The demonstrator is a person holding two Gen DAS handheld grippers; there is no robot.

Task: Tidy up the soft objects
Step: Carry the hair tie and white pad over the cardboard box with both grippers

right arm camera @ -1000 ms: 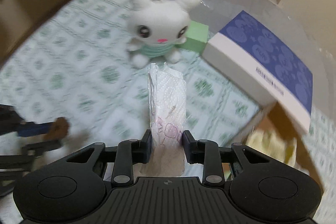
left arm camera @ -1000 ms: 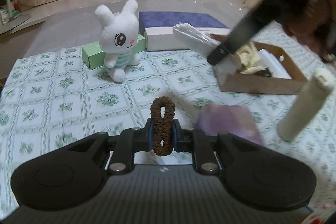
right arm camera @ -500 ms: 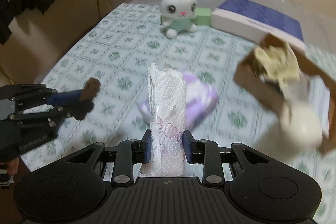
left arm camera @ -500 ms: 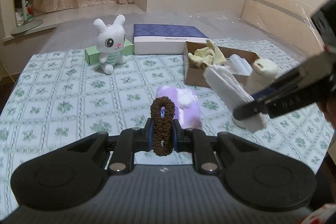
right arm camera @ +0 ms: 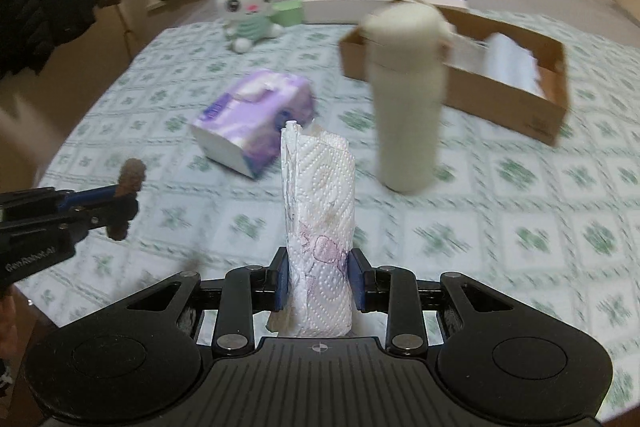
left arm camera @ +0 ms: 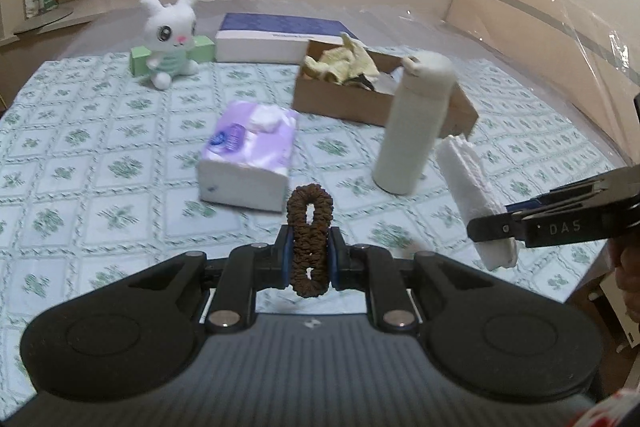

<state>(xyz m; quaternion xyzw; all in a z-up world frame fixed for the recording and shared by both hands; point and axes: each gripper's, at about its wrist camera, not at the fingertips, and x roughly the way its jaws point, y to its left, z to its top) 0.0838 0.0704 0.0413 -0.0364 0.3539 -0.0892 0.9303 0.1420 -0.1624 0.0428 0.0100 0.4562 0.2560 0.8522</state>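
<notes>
Brown, ribbed fabric marks the scrunchie pinched upright between the pads of my left gripper; its loop rises clear above the fingertips. From the right wrist view I see the same gripper at the left edge, above the near part of the tablecloth. My right gripper is clamped on a folded wad of embossed white paper towel, which stands upright between the pads. In the left wrist view that towel shows at the right, beside the cream bottle.

Cream bottle: upright on the green-patterned cloth, just in front of the brown cardboard box. Box: holds a crumpled pale yellow cloth at one end and something white at the other, which I cannot identify. Purple tissue pack: lying flat near the middle of the table, apart from the bottle. White plush rabbit: sitting at the far side, against a green box, next to a flat blue-topped box.
</notes>
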